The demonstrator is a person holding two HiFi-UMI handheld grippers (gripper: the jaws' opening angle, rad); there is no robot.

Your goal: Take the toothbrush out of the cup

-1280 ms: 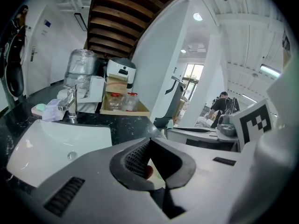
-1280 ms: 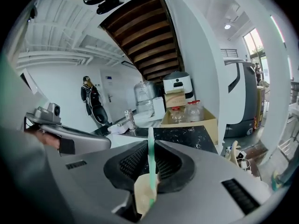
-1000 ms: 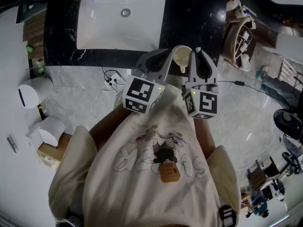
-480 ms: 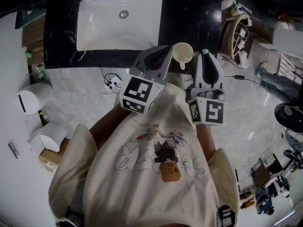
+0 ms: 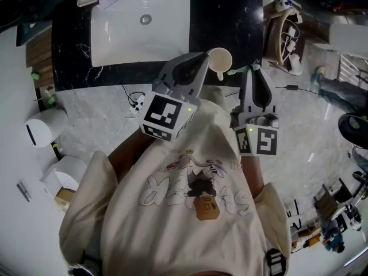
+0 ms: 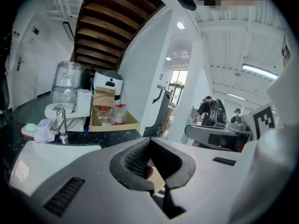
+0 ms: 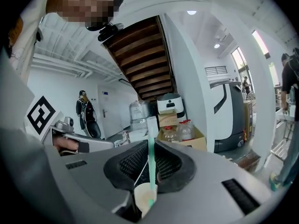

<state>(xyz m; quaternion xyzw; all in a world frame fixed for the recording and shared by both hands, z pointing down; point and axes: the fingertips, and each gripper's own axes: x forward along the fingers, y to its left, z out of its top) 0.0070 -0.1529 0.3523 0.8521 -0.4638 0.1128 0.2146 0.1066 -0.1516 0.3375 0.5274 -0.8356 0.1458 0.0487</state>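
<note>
Much of the toothbrush (image 7: pixel 150 160) was concealed in the head view. Only a small green tip was seen there, between the cup (image 5: pixel 220 58) and the right gripper (image 5: pixel 253 71). Its green shaft was shown at length only in the right gripper view. A cream rounded piece (image 7: pixel 145 197) was seen there at the shaft's lower end, and it could not be told whether it belonged to the brush. Little of the cup was shown in the left gripper view: just a cream sliver low in the gap between the pads. In the head view the person's hands were covered by the grippers and the cream shirt (image 5: pixel 190 200).

Compared with half a second before, the right gripper had been drawn off to the right and lower, away from the cup's rim. A gap had been opened between brush and cup. The cup had been kept at the tip of the left gripper (image 5: pixel 201 61). It was seen against the edge of the black counter (image 5: pixel 230 16), to the right of the white sink (image 5: pixel 115 36).

The right gripper's jaws were clamped on the toothbrush, which was held upright between the ribbed pads (image 7: pixel 133 164), out of the cup. The left gripper's jaws were closed together at the tips, and the cup was held there with its mouth turned up toward the head camera.
</note>
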